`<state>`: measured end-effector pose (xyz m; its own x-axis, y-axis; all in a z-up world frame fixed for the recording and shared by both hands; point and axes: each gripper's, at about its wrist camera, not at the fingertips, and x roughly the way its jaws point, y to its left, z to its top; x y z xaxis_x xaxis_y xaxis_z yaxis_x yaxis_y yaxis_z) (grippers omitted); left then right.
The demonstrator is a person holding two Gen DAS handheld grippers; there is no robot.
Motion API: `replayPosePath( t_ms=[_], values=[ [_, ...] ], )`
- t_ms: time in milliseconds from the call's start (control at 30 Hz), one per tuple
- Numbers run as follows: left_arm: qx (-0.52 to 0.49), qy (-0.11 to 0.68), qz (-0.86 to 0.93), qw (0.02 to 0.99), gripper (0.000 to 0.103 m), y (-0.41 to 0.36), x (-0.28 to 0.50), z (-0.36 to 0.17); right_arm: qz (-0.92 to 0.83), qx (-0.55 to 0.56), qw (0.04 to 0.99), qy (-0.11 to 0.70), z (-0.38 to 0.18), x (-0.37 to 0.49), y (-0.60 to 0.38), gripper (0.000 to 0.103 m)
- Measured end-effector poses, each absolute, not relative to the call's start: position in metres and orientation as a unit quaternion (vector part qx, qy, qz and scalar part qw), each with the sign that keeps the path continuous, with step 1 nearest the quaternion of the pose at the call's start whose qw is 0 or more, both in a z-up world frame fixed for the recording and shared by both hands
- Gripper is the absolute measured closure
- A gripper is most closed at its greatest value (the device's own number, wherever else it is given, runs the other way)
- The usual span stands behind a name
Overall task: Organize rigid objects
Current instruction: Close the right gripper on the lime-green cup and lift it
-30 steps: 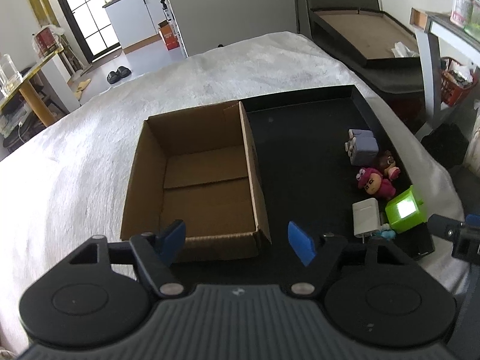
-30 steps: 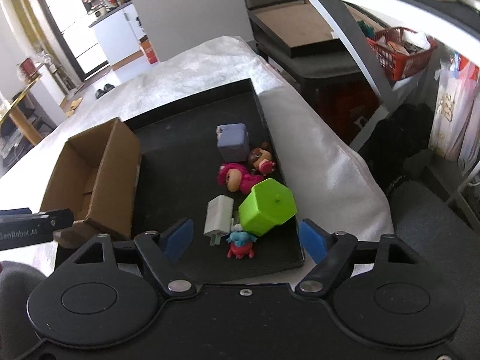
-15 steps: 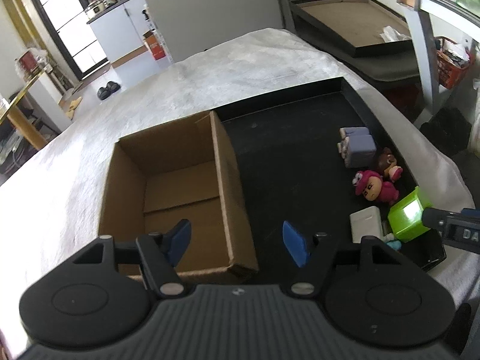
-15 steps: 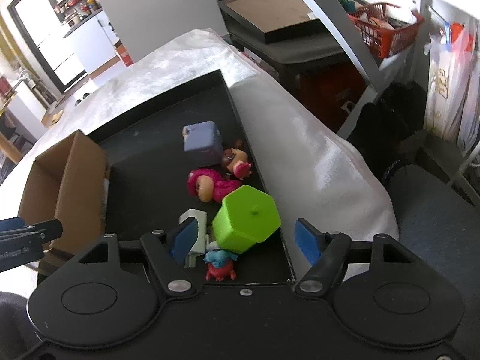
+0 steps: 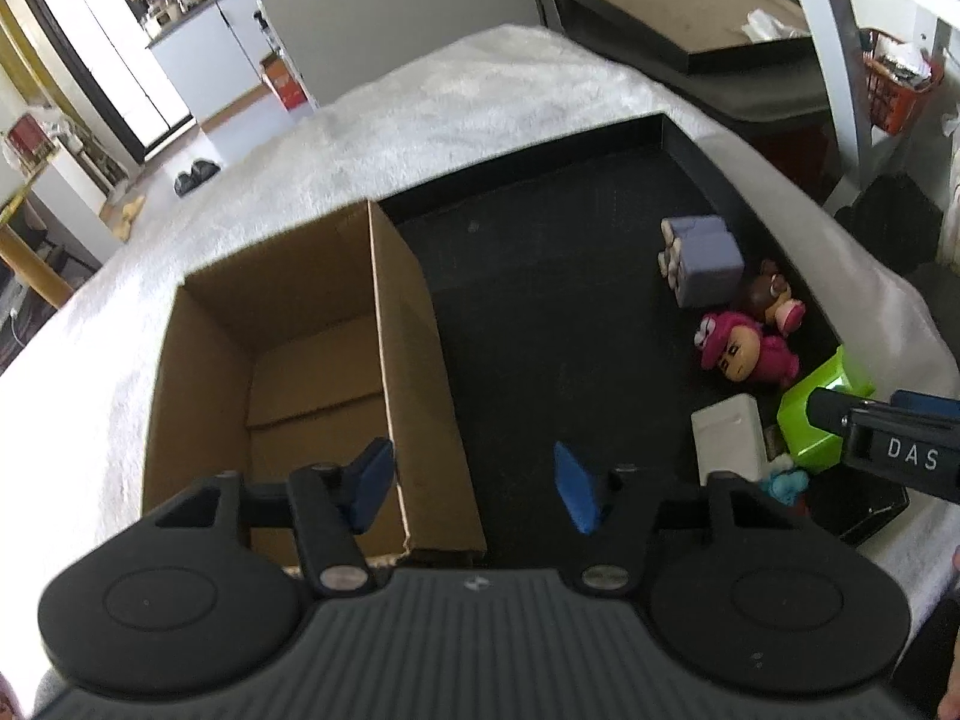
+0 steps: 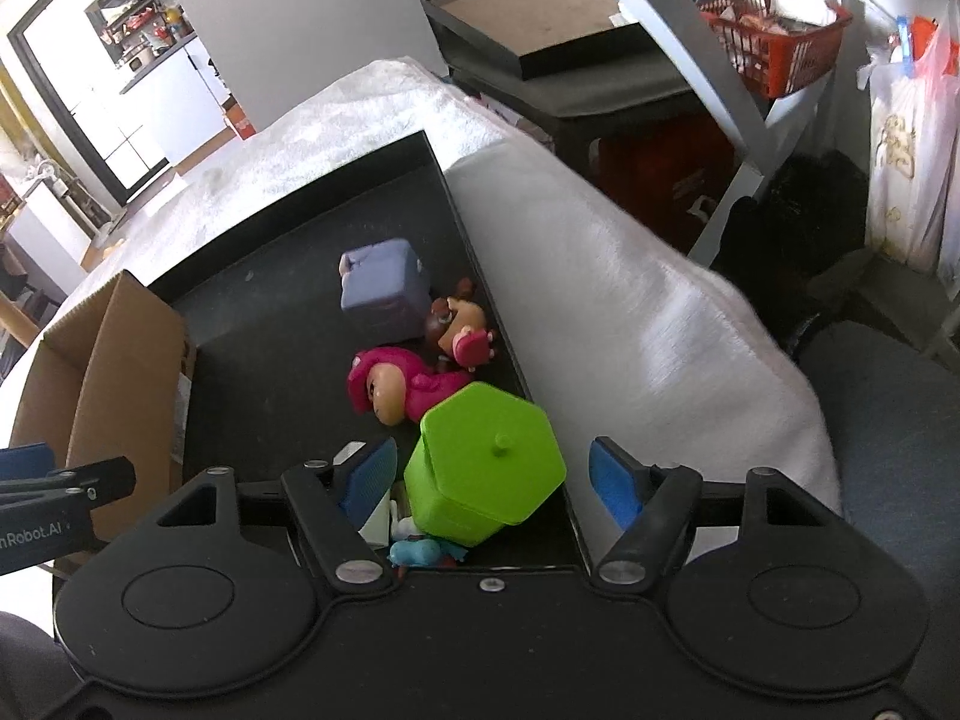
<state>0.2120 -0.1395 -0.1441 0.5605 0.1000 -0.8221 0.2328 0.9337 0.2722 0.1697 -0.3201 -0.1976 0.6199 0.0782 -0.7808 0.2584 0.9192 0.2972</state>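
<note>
Right wrist view: the right gripper (image 6: 493,476), jaws narrowing but not yet touching the green box (image 6: 483,471), could knock the pink doll (image 6: 401,388) beside it; the left gripper (image 5: 471,486), also closing, holds nothing.

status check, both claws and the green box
Right claw open, closing around green box, pads not touching. Left claw open, closing, astride carton wall. White block crowds box.

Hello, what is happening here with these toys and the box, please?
A person holds one claw in each hand and is sorting small toys from a black tray into an empty cardboard box. The right claw is open around the green hexagonal container, its jaws have just been closing, not yet pressing it. The left claw, also closing with nothing between its jaws, straddles the box's right wall. The pink figure and purple cube lie in the tray.
</note>
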Motion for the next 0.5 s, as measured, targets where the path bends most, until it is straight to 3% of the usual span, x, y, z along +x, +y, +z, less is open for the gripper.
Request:
replayPosePath(
  t_ms=[167,333,500],
  values=[
    [0.187,0.467,-0.023,0.864,0.056,-0.1369,0.2133,-0.1477,-0.046,0.18,0.884,0.429,-0.1979,0.1689,-0.3172,0.047],
    [0.184,0.476,-0.016,0.86,0.06,-0.1326,0.2132,-0.1516,-0.047,0.181,0.886,0.424,-0.1964,0.1666,-0.319,0.048],
    [0.179,0.478,-0.011,0.86,0.073,-0.1308,0.2117,-0.153,-0.045,0.181,0.89,0.416,-0.1911,0.1641,-0.3189,0.048]
  ],
)
